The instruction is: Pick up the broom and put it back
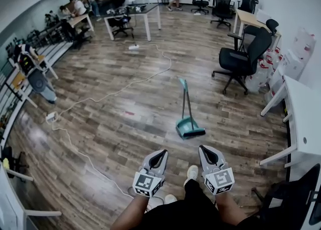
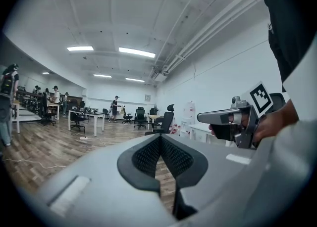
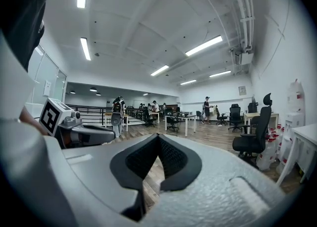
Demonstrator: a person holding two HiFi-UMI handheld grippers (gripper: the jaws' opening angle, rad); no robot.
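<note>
Both closed, empty, left tongs (image 1: 161, 152), right tongs (image 1: 204, 148)

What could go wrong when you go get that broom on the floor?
The broom stands upright in the open with the dustpan, so a clumsy touch might tip it over. The left gripper and right gripper are both shut and empty. They must open first, or they would only knock it. A white cable snakes nearby, and someone might trip on it.
</note>
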